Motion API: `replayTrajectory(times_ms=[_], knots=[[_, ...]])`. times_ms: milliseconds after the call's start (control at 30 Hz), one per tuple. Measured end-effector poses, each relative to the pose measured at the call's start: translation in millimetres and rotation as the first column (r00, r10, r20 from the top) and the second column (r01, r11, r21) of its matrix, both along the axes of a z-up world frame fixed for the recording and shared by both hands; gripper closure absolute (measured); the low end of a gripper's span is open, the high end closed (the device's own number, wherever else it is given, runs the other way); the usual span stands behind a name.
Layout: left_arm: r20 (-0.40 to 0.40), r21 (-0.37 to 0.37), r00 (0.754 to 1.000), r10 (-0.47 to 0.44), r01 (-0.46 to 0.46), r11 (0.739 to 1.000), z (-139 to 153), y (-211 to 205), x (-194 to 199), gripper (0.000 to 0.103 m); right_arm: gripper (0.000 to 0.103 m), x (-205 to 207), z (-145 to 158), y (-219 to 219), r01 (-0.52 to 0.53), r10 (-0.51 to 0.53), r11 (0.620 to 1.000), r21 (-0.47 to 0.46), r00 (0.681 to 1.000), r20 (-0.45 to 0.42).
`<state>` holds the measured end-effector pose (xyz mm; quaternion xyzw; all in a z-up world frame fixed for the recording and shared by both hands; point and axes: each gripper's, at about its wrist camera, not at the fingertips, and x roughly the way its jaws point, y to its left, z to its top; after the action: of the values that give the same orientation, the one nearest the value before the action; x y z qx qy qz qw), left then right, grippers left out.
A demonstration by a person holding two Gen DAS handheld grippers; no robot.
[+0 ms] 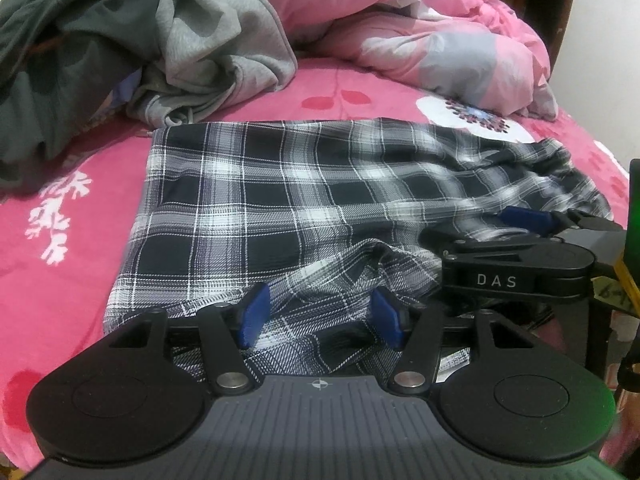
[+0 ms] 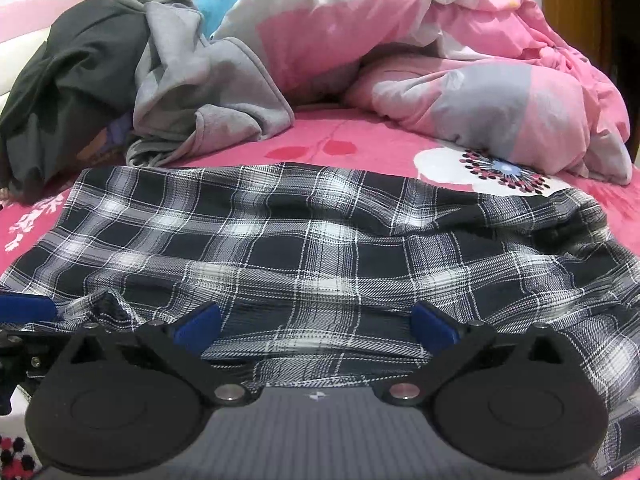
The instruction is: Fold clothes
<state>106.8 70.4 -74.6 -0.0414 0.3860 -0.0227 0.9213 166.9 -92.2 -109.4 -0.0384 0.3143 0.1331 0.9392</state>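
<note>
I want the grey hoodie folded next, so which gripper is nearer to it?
Left. The left gripper sits at the plaid shirt's near edge, on the side below the grey hoodie; the right gripper is on the far side from it.

The only word that reads clearly is "DAS", in pale spaced capitals on the black side plate of the right gripper (image 1: 516, 276), seen at about 3 o'clock in the left wrist view. Just right of it, at the picture's edge, a yellowish tag (image 1: 610, 290) carries dark handwriting too cut off and blurred to read. A small crosshair sign (image 1: 323, 384) is printed at the top middle of the left gripper's ribbed grey body. A small pale mark (image 2: 316, 396) sits in the same spot on the right gripper's body; its form cannot be made out.
</note>
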Motion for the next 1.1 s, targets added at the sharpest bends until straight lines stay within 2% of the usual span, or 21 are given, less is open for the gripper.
replayTrajectory(times_ms=[1100], knots=[[0.002, 0.026, 1.0, 0.014, -0.014, 1.0, 0.5, -3.0, -3.4, 0.043, 0.0, -0.3, -0.1, 0.3, 0.001, -0.001, 1.0, -0.001, 1.0, 0.001]])
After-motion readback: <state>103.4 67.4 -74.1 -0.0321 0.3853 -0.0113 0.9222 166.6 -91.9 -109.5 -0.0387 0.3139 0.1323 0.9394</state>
